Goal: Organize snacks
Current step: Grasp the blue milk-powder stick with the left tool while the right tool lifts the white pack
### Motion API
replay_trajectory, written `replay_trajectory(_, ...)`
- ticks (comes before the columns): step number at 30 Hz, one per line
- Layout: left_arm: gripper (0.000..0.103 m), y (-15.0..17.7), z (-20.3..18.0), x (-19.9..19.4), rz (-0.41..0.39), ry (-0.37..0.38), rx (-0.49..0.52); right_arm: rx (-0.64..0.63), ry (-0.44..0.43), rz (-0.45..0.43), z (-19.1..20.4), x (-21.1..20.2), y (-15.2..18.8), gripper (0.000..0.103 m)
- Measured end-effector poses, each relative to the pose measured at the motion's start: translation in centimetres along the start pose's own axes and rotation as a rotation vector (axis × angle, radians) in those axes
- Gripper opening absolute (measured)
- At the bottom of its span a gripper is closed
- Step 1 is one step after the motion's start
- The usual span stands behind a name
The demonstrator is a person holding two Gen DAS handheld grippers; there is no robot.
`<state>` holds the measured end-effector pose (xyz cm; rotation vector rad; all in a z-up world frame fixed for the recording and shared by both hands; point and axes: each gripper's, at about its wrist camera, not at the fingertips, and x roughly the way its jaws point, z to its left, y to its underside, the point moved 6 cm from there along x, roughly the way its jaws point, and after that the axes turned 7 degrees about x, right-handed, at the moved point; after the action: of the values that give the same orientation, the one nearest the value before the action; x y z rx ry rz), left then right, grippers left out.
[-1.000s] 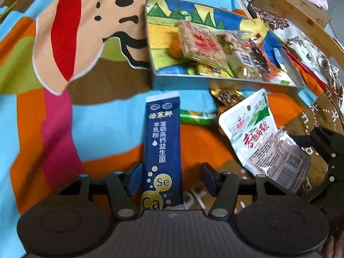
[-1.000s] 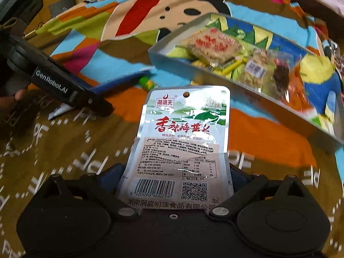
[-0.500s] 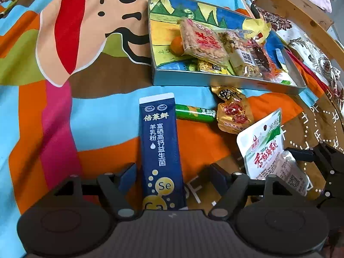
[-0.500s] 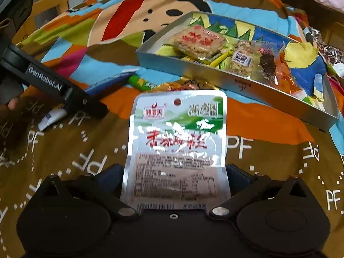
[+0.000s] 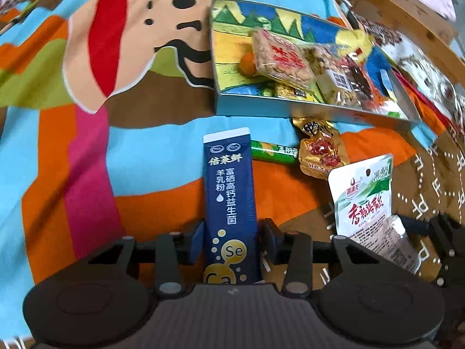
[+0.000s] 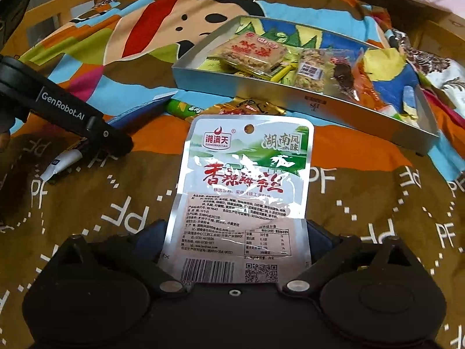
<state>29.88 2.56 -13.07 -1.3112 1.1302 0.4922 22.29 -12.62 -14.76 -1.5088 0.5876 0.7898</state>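
Observation:
A dark blue stick sachet (image 5: pixel 229 192) lies lengthwise between the fingers of my left gripper (image 5: pixel 232 232). Its jaws are closing and the pads sit against the sachet's long edges. My right gripper (image 6: pixel 235 229) holds a white and green snack pouch (image 6: pixel 244 180) across its width, jaws closing on it, with the pouch tilted up off the cloth. A silver tray (image 5: pixel 290 107) with a printed floor holds several wrapped snacks. In the right wrist view the tray (image 6: pixel 261 87) is at the back and the left gripper (image 6: pixel 116 142) at the left.
A green stick snack (image 5: pixel 273 152) and a gold wrapped snack (image 5: pixel 319 151) lie on the cloth between the sachet and the tray. A bright cartoon cloth (image 5: pixel 87 145) covers the table. A wooden rim (image 5: pixel 407 8) runs behind the tray.
The left jaws widened, then narrowed onto the blue sachet. The right gripper has tipped the white pouch more upright and drawn it slightly away from the tray.

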Motion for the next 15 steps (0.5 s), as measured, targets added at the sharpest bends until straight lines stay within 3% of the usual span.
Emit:
replay_trajectory(7, 0.039, 1.1, -0.9, -1.2, -0.016, 0.011, -0.041, 0.008, 0.041, -0.031, -0.1, -1.3, 0.5, 0.097)
replay_trajectory(15, 0.038, 1.6, -1.4, -2.7, -0.055, 0.029, -0.09, -0.094, 0.104, -0.151, 0.4, -3.1, 0.3, 0.097)
